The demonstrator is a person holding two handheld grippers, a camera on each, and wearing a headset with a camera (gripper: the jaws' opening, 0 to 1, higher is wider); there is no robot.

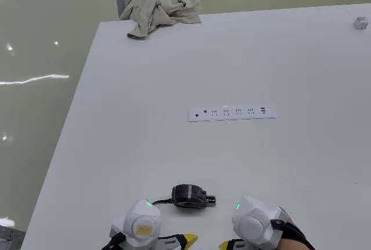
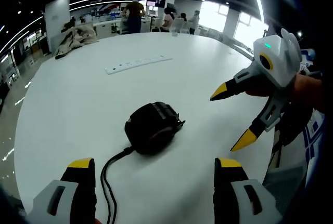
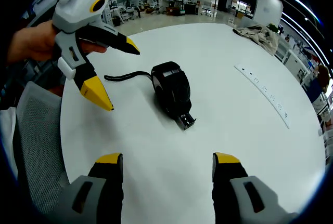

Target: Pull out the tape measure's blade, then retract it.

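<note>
A black, rounded tape measure (image 1: 190, 196) with a thin black wrist cord (image 2: 103, 176) lies on a large white surface (image 1: 290, 58), close to its near edge, with the blade end at the case mouth. The left hand-held gripper (image 2: 153, 164) and the right hand-held gripper (image 3: 167, 157) (both white, with yellow-tipped jaws) hover on either side of it. Their jaws are spread wide, gripping nothing and not touching it. Farther along the surface lies a flat white power strip (image 1: 232, 113). A crumpled beige jacket (image 1: 159, 0) drapes over the far edge.
</note>
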